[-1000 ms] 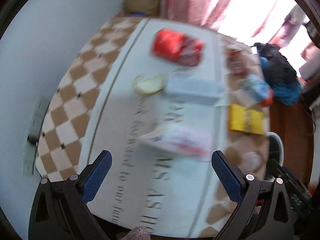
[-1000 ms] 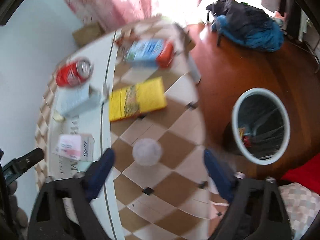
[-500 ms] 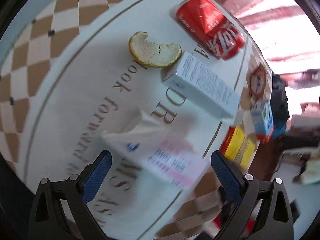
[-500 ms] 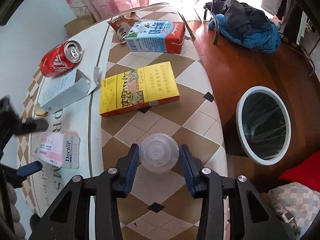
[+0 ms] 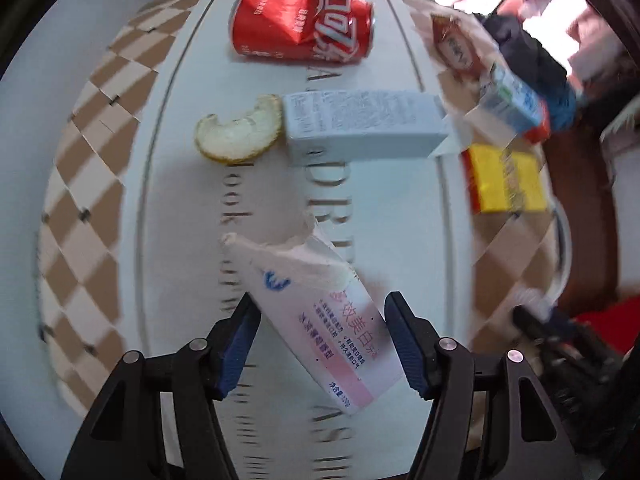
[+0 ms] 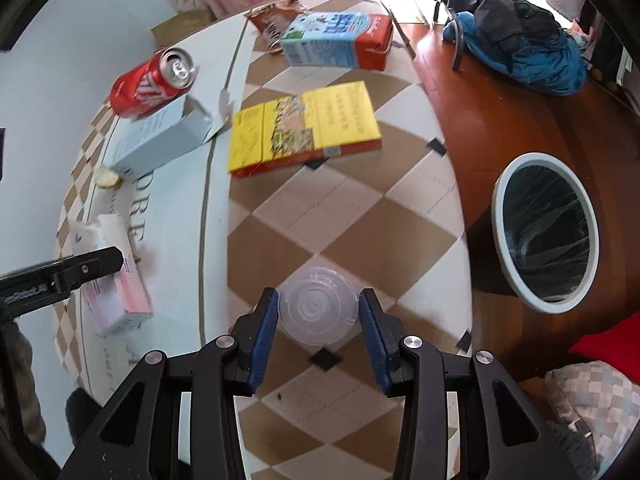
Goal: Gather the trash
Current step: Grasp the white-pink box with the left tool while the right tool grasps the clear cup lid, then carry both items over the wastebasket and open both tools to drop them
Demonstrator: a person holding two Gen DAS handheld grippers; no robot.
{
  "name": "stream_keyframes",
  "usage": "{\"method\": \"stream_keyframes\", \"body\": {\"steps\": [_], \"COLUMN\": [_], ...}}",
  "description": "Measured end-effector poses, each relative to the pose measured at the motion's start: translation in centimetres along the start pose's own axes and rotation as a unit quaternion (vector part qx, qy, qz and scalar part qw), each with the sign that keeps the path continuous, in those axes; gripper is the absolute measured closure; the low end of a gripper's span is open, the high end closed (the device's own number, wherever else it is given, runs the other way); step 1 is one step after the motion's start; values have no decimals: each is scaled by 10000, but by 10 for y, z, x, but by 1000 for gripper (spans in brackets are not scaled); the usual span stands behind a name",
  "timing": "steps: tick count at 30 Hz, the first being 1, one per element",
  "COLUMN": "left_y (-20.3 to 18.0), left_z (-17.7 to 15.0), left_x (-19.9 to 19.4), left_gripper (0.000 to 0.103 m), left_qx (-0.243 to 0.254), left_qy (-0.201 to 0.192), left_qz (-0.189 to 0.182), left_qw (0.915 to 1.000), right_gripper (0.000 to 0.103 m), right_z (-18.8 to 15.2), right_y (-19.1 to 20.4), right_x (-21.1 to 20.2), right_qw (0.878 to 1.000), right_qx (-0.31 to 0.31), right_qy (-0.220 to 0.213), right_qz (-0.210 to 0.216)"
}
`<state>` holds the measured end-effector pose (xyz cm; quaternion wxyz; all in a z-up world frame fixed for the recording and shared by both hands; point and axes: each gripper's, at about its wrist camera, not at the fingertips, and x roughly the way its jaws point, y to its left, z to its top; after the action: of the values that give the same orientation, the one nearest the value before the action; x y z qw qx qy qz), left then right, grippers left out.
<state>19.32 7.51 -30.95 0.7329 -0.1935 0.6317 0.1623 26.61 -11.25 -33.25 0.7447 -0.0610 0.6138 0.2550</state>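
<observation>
Right gripper [image 6: 319, 312] is clamping a clear plastic cup [image 6: 318, 305]; both blue pads are touching the cup's sides; cup is sitting just above the checkered table [image 6: 360, 216], near its front edge. Left gripper [image 5: 320, 340] is straddling a pink-and-white box [image 5: 336, 332]; the box is lying slanted between the fingers with its torn flap pointing away; the left pad [image 5: 240, 344] looks to be touching the box, the right pad [image 5: 406, 344] is just beside it with a thin gap, so cannot tell whether it is actually squeezing yet; view is motion-blurred.

Other trash is lying on the table: a dented red can [image 5: 302, 30] on its side at the far end; a grey-white carton [image 5: 362, 126] lying flat nearer than the can, its open flap facing right; a peel scrap [image 5: 240, 130] touching the carton's left end; a yellow box [image 6: 304, 128] lying flat to the right of the carton; a blue-and-white milk carton [image 6: 336, 40] on its side beyond the yellow box; a brown wrapper [image 6: 272, 24] just beside the milk carton, partly behind it.

A bin [image 6: 504, 240] with a white rim and a dark liner is standing on the wood floor to the right of the table, near the right gripper; its opening is facing up. A heap of blue and dark clothes [image 6: 520, 40] is lying on the floor farther back.
</observation>
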Motion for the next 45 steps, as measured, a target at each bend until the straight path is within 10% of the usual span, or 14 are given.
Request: {"method": "stream_keyframes", "body": {"steps": [9, 29, 45], "left_y": [30, -46, -235], "left_z": [-15, -45, 5], "left_x": [21, -47, -136], "left_gripper": [56, 59, 59], "left_qx": [-1173, 153, 1438], "left_qy": [-204, -1709, -2630], "left_qz": [-261, 728, -470], "left_qw": [9925, 9825, 9529], "right_gripper": [52, 60, 60], "right_z": [-5, -9, 18], "right_y": [-2, 9, -167], "right_x": [-2, -56, -183], "right_qw": [9991, 9951, 9782], "right_qx": [287, -166, 887], "right_qy": [-115, -978, -1871], "right_qz": [281, -33, -133]}}
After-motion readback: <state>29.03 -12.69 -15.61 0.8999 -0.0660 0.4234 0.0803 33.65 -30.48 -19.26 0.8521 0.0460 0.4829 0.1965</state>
